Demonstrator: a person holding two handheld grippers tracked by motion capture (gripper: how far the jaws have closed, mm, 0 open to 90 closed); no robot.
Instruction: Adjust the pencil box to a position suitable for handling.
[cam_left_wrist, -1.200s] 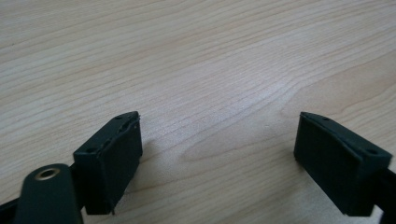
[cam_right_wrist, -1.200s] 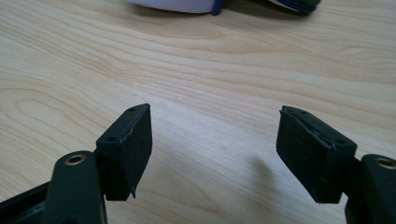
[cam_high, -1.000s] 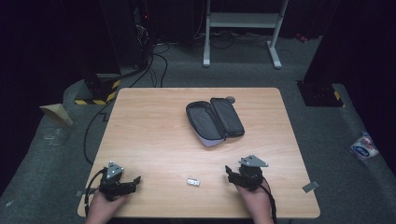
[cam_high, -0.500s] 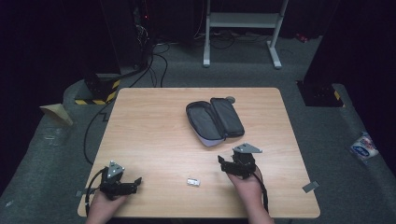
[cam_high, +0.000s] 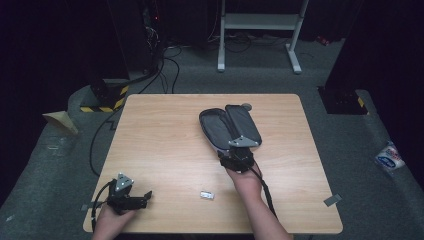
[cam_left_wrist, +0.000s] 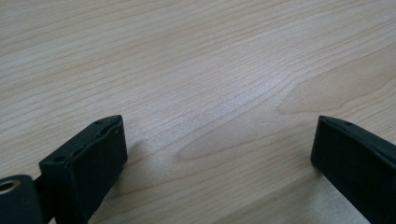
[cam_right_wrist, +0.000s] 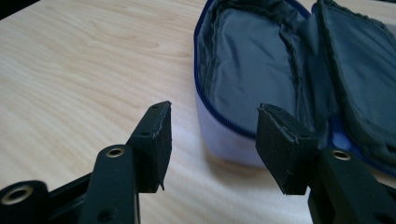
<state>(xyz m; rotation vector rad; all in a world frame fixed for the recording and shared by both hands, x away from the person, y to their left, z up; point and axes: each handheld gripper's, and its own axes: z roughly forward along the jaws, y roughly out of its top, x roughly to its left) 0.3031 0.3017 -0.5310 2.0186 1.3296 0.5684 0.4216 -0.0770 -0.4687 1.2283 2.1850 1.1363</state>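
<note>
One wooden desk (cam_high: 165, 150) carries everything here. The largest thing on it is a single grey pouch (cam_high: 220, 131), lying unzipped with its two halves spread flat, toward the far middle of the desk; a blue zip edge runs round its pale outer wall, as the right gripper view shows (cam_right_wrist: 247, 70). Nothing can be seen inside either half.

Two grippers are in use, one in each hand. The right gripper (cam_high: 238, 161) sits at the near end of the pouch, just beside its rim. In the right gripper view its jaws are about half open with the pouch's near wall showing in the gap beyond the tips; they have just been closing, but the pads do not press on anything and nothing is held. The left gripper (cam_high: 129, 199) rests at the near left corner of the desk, well apart from the pouch. Its jaws stand wide open over bare wood, with nothing between them.

The smallest thing is one little pale object (cam_high: 206, 195) lying on the desk between the two hands, too small to identify.
</note>
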